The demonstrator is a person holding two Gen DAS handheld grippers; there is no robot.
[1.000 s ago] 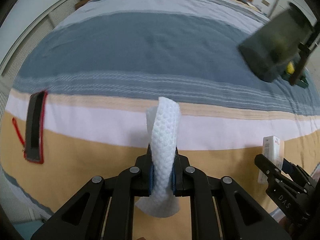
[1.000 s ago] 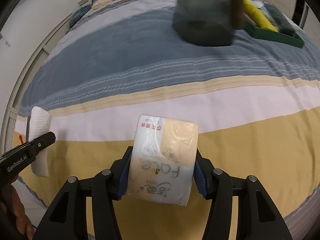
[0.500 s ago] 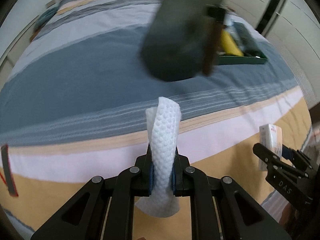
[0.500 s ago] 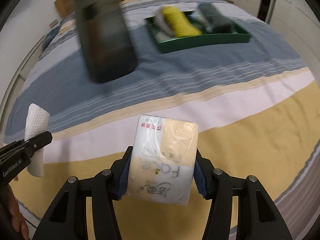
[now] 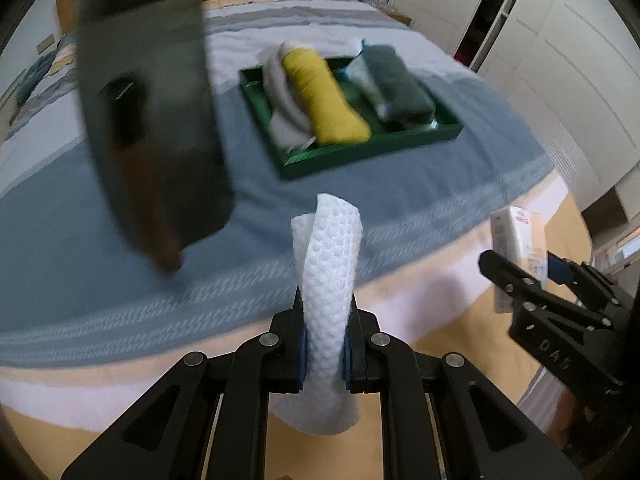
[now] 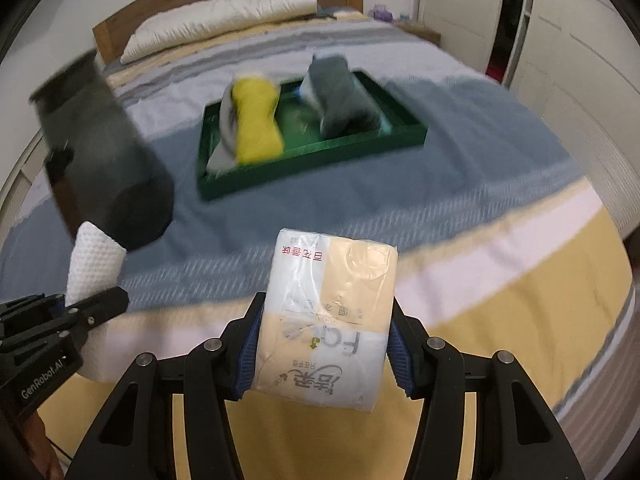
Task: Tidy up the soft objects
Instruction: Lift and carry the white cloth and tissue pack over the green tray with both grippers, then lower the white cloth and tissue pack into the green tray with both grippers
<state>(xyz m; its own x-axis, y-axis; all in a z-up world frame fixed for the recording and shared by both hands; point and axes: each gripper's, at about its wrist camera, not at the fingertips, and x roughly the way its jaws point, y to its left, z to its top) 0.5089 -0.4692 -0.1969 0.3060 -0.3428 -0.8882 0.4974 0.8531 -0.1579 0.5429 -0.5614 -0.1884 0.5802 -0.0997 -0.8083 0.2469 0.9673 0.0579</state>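
A: What sits in the green tray [image 5: 362,151]?

B: Rolled soft things, lying lengthwise on the tray floor; a pale grey-white roll [image 5: 280,96] at the left touching a yellow roll [image 5: 326,98] beside it, then a gap of bare tray floor, then a dark grey roll [image 5: 400,84] with a lighter piece along its left side; motion blur hides finer detail.

A: And the tray itself?

B: It rests on the blue band of the striped bedspread [image 6: 460,184], well apart from both grippers; a dark blurred container [image 5: 152,120] stands to its left, contents not discernible.

A: The left gripper [image 5: 325,344]?

B: Closed narrow on a white waffle-textured cloth [image 5: 330,256]; the cloth stands upright between the pads, its ends poking out above and below.

A: The right gripper [image 6: 322,354]?

B: Clamped on a pack of tissues [image 6: 330,312] in clear and tan wrap, held above the yellow band of the bedspread; its jaws stand wider than the left one's.
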